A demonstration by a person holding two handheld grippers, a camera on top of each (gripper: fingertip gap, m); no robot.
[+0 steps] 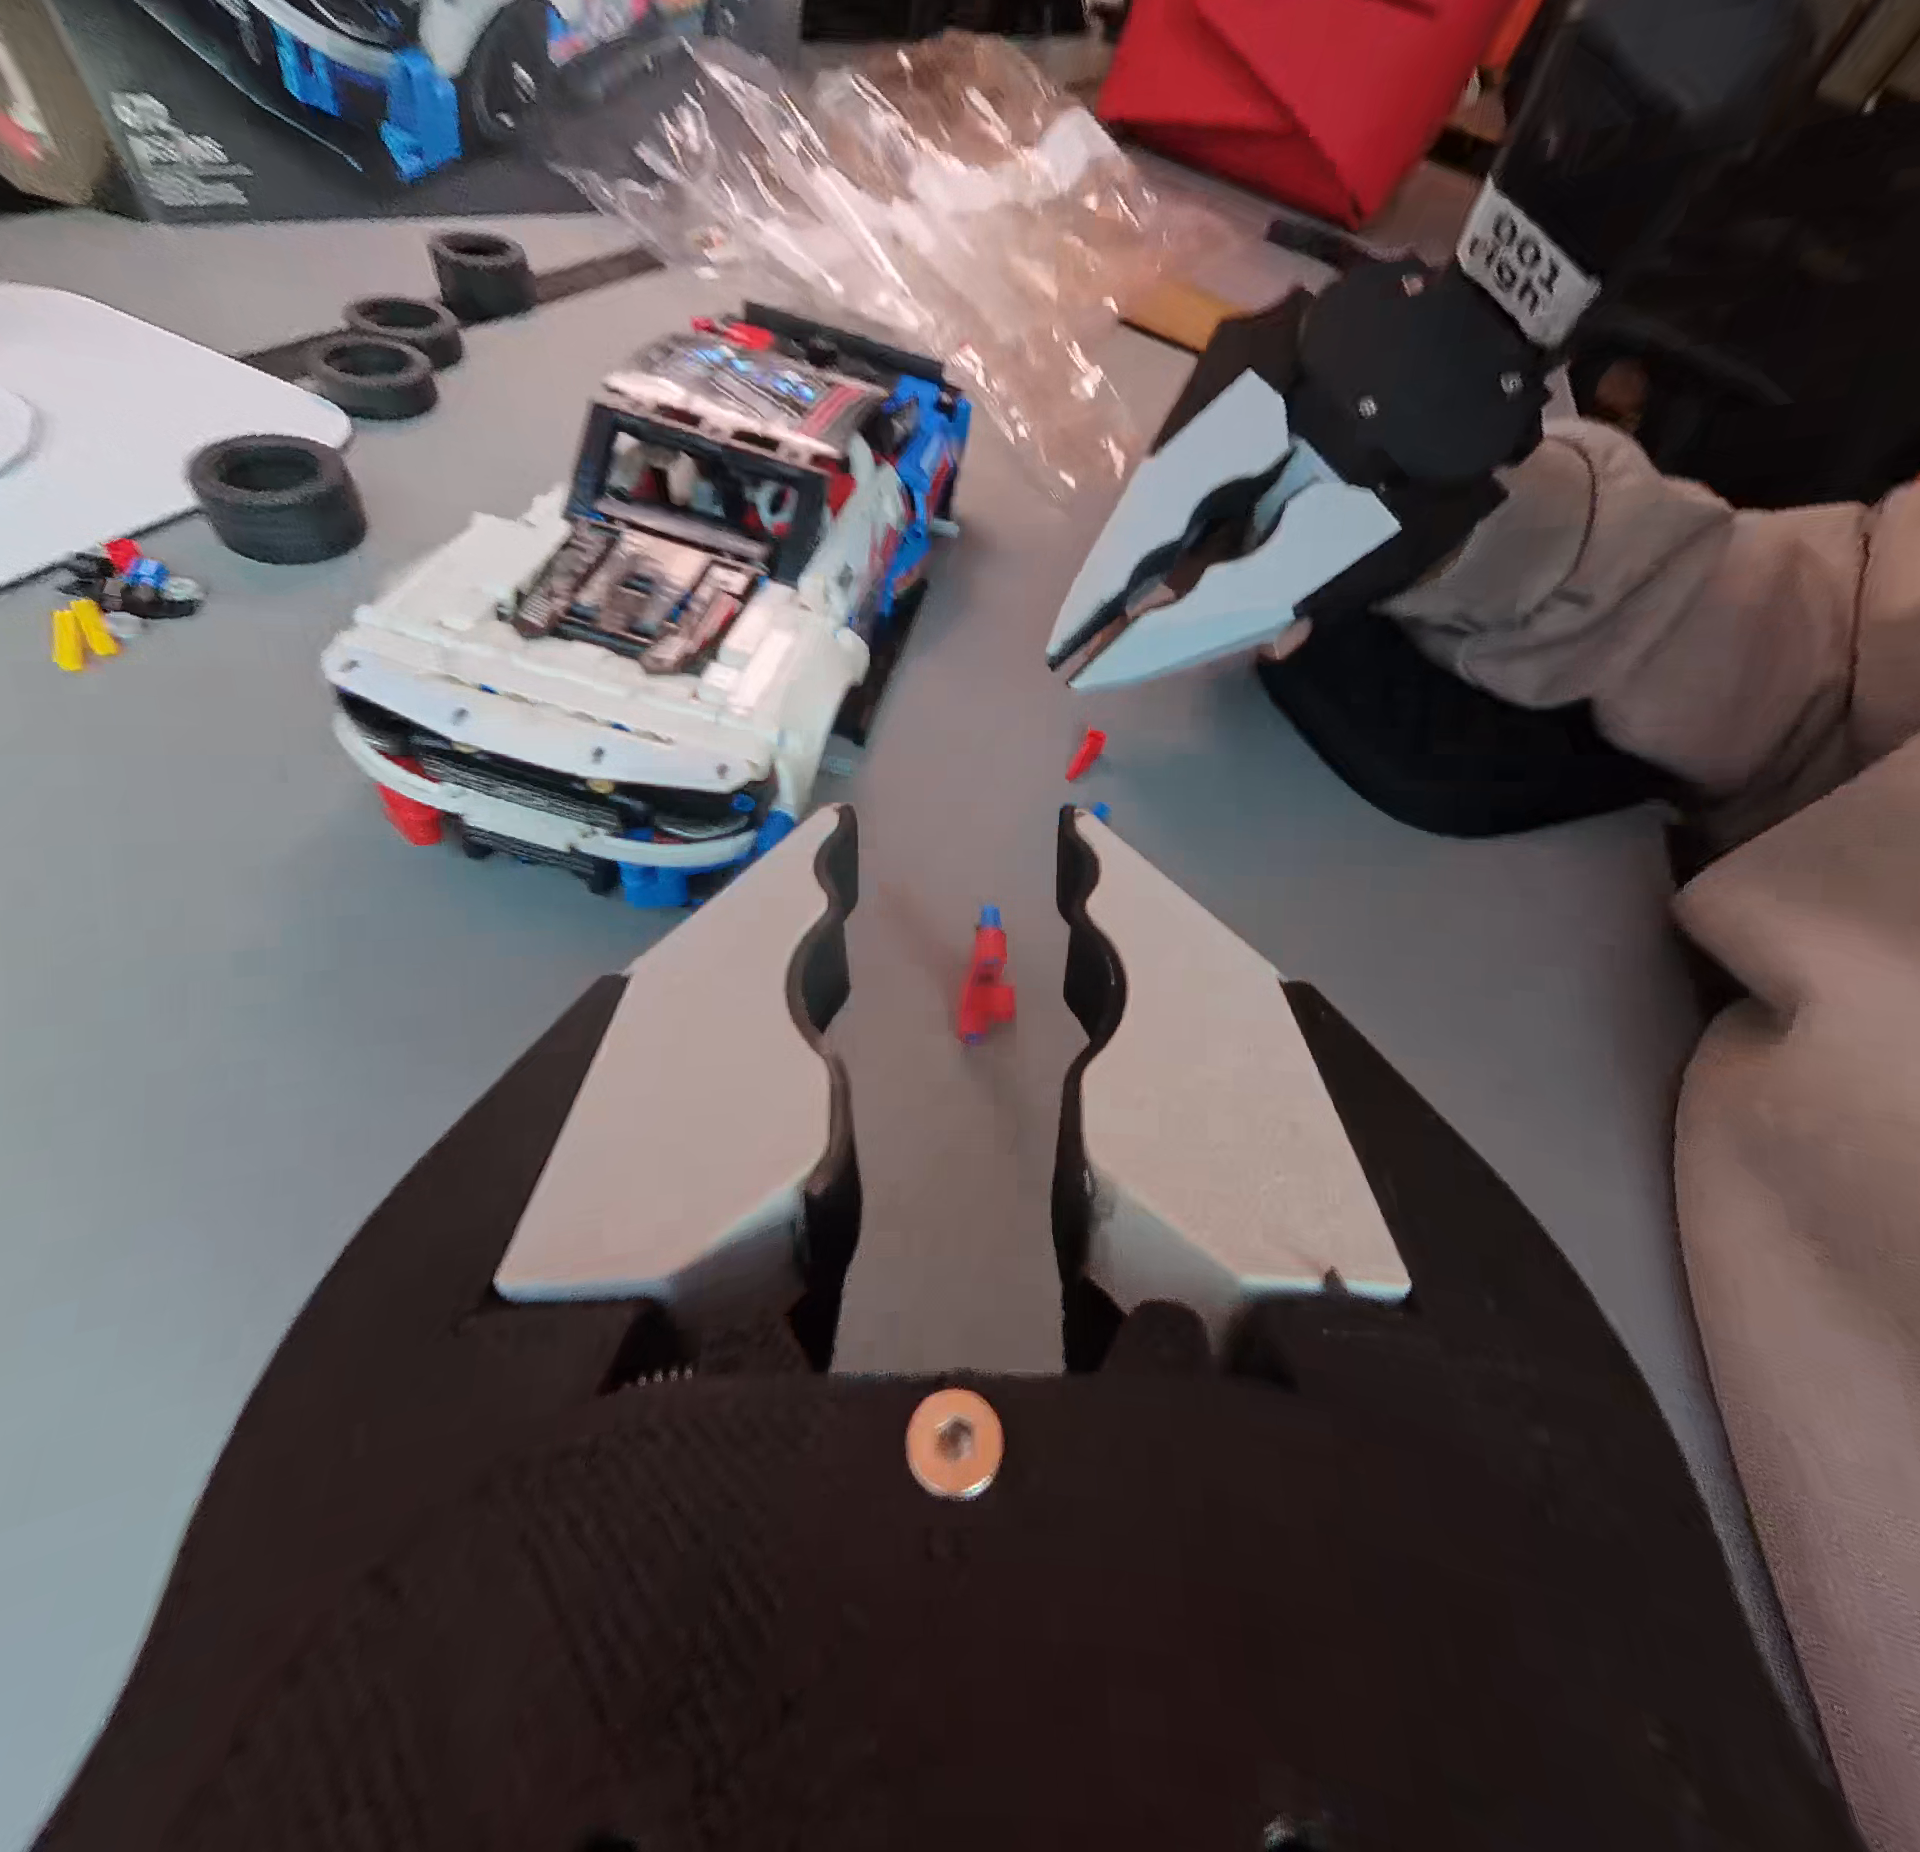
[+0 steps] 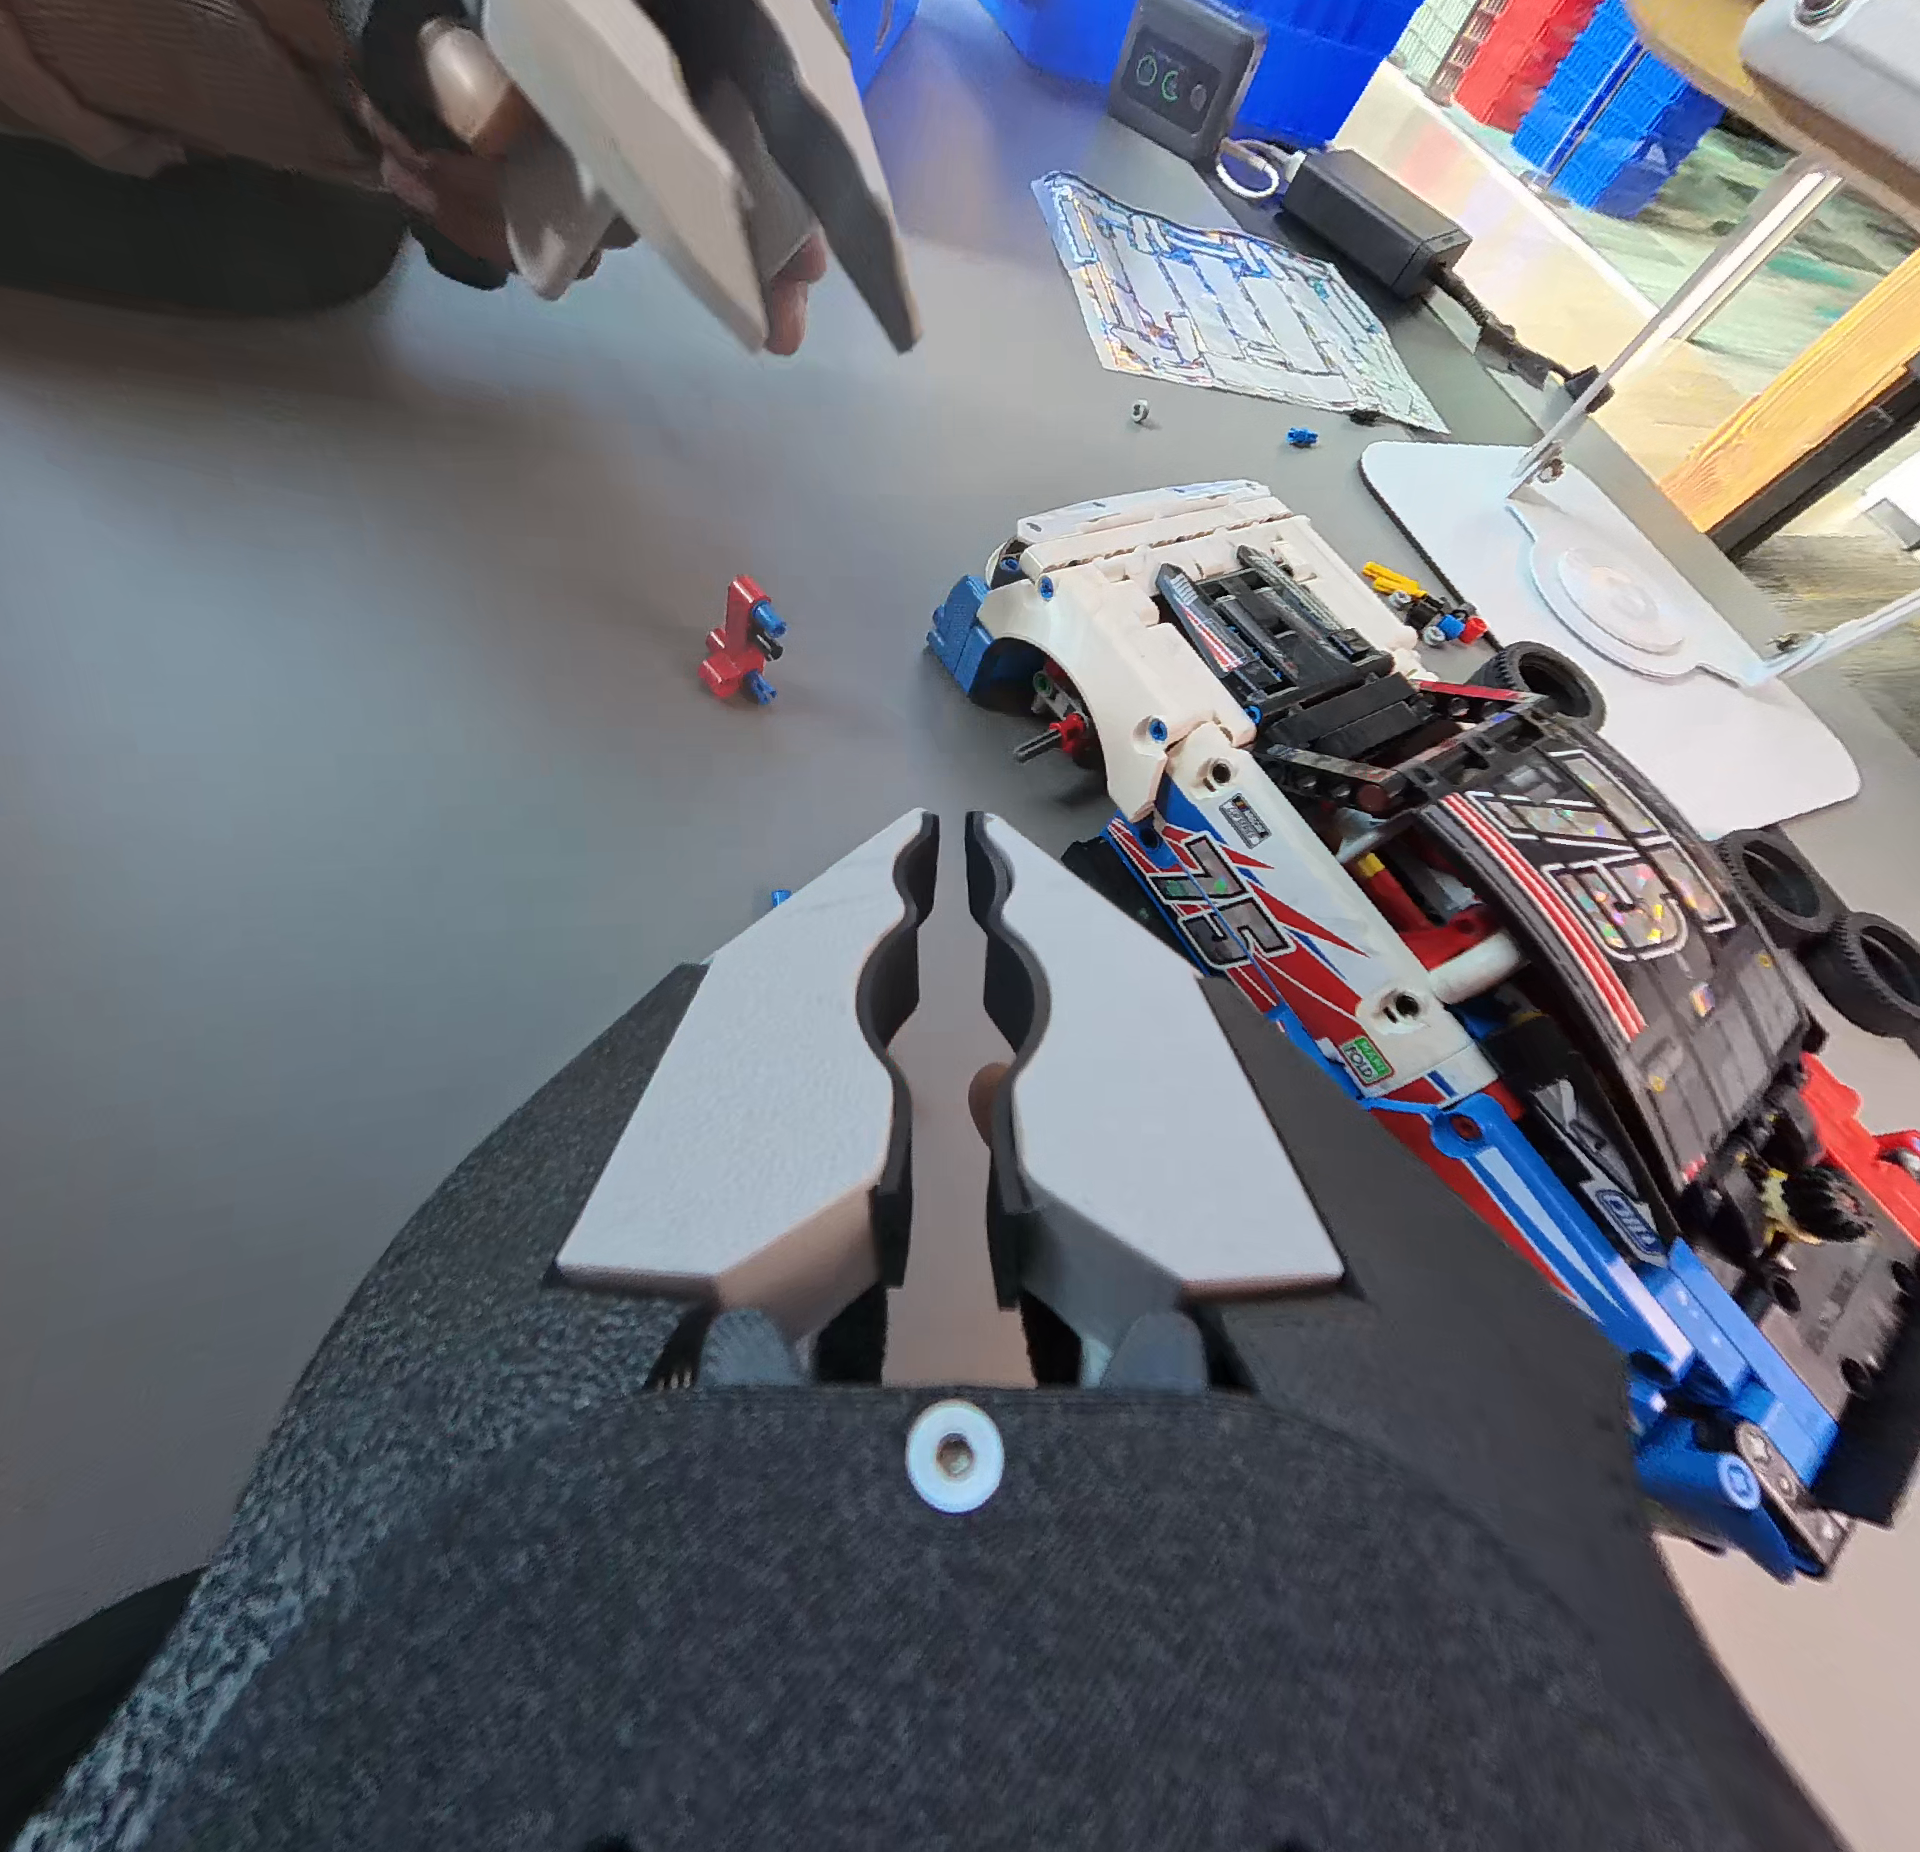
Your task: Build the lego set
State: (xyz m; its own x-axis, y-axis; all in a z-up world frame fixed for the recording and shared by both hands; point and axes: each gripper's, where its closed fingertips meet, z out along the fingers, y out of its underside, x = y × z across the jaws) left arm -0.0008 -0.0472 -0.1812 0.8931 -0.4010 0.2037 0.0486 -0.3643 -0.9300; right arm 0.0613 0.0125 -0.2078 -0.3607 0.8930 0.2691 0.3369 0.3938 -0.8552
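The left claw (image 1: 956, 815) hovers with its jaws parted and empty. Directly ahead, between its fingers, the small red-and-blue lego sub-assembly (image 1: 985, 976) lies on the grey tabletop (image 1: 208, 971), long axis roughly along the fingers. The right claw (image 1: 1070, 664), nearly closed and empty, hangs farther off. The white-and-blue lego car (image 1: 644, 618) sits beyond, left.

Open left gripper (image 1: 956, 815) over grey table (image 1: 208, 971), framing red-blue piece (image 1: 985, 981); lego car (image 1: 665, 607) beside; right gripper (image 1: 1070, 670) seemingly nearly closed.
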